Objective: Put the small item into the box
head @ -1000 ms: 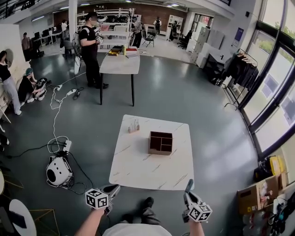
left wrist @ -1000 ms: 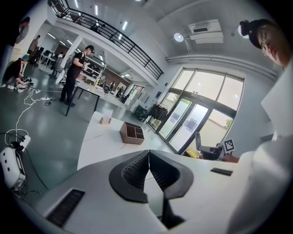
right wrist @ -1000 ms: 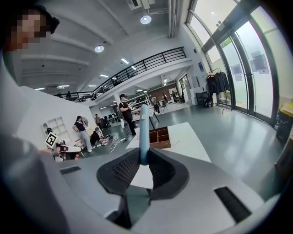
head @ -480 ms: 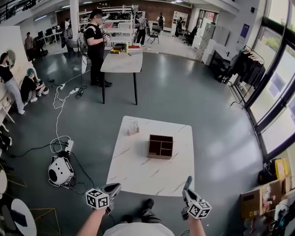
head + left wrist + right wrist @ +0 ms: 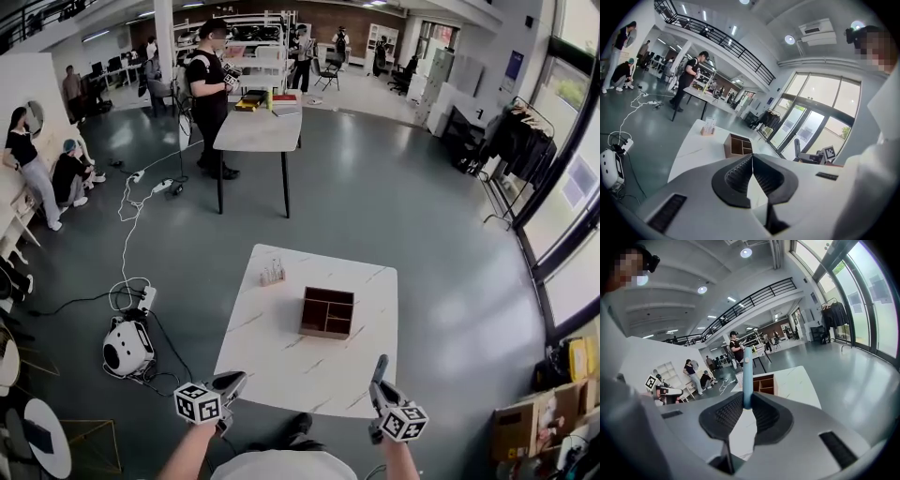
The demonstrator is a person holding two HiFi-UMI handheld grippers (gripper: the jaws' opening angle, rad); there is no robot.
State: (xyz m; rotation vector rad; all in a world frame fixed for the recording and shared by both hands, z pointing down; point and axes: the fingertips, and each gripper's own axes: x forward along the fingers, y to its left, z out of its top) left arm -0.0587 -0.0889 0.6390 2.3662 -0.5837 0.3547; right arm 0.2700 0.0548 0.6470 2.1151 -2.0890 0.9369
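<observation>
1. Left gripper: at the near left, off the near edge of the table. Its jaws are pressed together with nothing between them, as the left gripper view confirms. Idle, by judgement.
2. Rack: small stand on the table's far left part, well apart from both grippers. Its contents are too small to tell.
3. Box: brown, open-topped and divided into compartments. It sits on the table right of centre, and every compartment that can be seen looks empty.
4. Right gripper: at the near right, just off the table's near edge, clenched on the small item. The item is a slim blue stick, not yet in the box.
5. Item's axis: its length runs in line with the jaws, and its free end points away to the far side, roughly at the box.
6. Governing relation: the box lies beyond the right gripper and a little to its left, across bare tabletop. The right gripper is the nearer of the two.
7. Judgement: the item has to travel far and slightly left, then tip end-down over a compartment.
</observation>
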